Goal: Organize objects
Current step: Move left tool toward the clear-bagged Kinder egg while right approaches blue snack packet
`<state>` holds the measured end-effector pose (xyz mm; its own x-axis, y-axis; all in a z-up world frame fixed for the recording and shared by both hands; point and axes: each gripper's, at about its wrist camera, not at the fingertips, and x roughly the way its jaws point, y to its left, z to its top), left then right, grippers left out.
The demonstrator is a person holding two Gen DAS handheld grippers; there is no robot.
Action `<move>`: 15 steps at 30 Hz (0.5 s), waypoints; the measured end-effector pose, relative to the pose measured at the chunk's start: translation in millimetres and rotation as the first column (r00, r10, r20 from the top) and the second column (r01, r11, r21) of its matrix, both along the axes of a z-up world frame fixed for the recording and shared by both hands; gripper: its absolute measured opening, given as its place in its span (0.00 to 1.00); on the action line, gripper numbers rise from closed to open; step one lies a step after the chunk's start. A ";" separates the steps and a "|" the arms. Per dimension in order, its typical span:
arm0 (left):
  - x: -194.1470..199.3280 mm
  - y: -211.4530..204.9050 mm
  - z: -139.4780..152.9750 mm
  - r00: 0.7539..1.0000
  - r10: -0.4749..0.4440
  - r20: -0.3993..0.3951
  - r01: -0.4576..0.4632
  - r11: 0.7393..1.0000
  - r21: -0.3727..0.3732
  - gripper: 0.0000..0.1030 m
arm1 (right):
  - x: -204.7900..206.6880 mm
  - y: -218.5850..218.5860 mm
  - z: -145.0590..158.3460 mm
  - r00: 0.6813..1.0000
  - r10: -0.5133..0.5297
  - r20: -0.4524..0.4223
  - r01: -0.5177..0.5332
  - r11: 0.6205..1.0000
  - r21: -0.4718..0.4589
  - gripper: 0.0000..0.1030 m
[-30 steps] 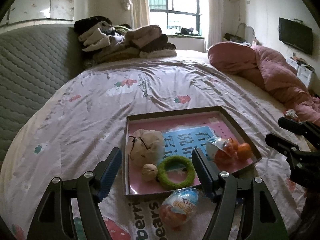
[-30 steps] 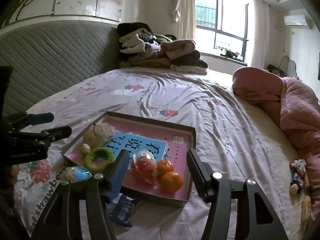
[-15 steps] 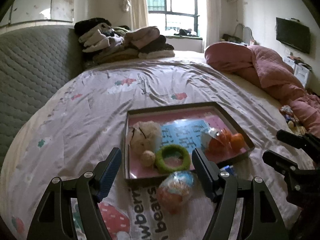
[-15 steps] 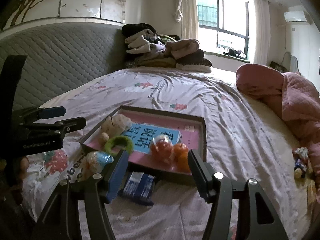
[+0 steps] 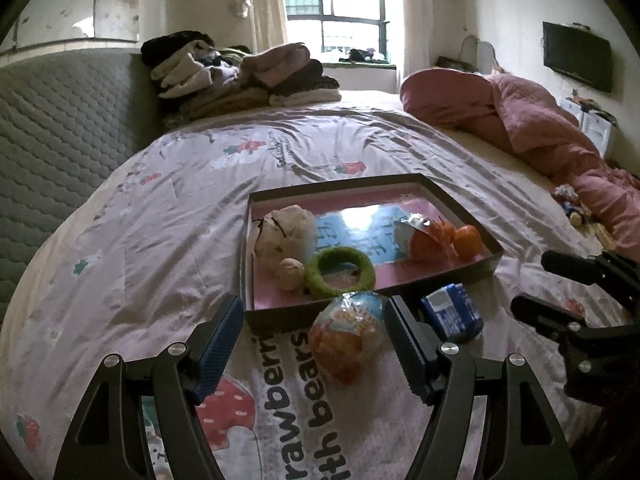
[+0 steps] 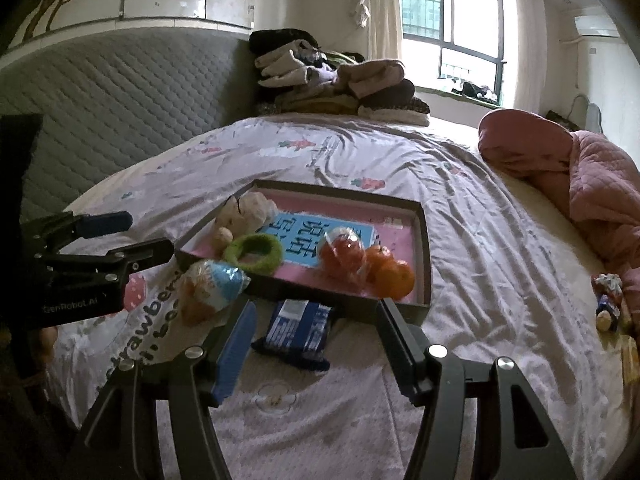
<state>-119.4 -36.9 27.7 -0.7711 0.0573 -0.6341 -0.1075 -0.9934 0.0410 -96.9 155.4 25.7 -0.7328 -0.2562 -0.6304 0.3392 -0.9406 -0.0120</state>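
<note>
A shallow pink-lined tray [image 5: 460, 207] [image 6: 424, 240] lies on the bed. It holds a white plush toy [image 5: 284, 228], a small nut-like ball [image 5: 290, 274], a green fuzzy ring [image 5: 340, 272] [image 6: 254, 252], a wrapped orange ball [image 5: 424, 236] [image 6: 344, 252] and oranges [image 5: 468, 238] [image 6: 394, 278]. A wrapped egg-shaped toy [image 5: 348, 332] [image 6: 210, 290] and a blue packet [image 5: 450, 312] [image 6: 300, 328] lie on the sheet in front of the tray. My left gripper [image 5: 314, 344] is open around the egg toy. My right gripper [image 6: 314, 344] is open around the blue packet.
A pile of folded clothes [image 5: 240, 72] sits at the bed's far end by a grey padded headboard [image 5: 60, 128]. A pink quilt [image 5: 540, 128] lies bunched at the right. Small toys [image 6: 610, 300] lie by the quilt.
Both grippers have pulled back toward me from the tray. The egg toy and the blue packet now lie between the fingers. Nothing was grasped.
</note>
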 end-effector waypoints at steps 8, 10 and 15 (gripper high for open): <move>10.1 4.9 -12.1 0.999 -0.027 0.032 0.027 1.000 -0.015 0.72 | 7.5 -10.1 -11.9 0.999 0.011 0.032 -0.011 1.000 0.020 0.60; 11.3 6.6 -16.3 0.999 -0.030 0.040 0.030 0.999 -0.022 0.72 | 8.8 -10.9 -14.8 0.999 0.011 0.040 -0.012 1.000 0.019 0.60; 11.8 10.3 -29.6 0.997 -0.037 0.071 0.040 0.998 -0.040 0.72 | 11.3 -15.1 -22.1 0.998 0.013 0.060 -0.015 0.999 0.029 0.60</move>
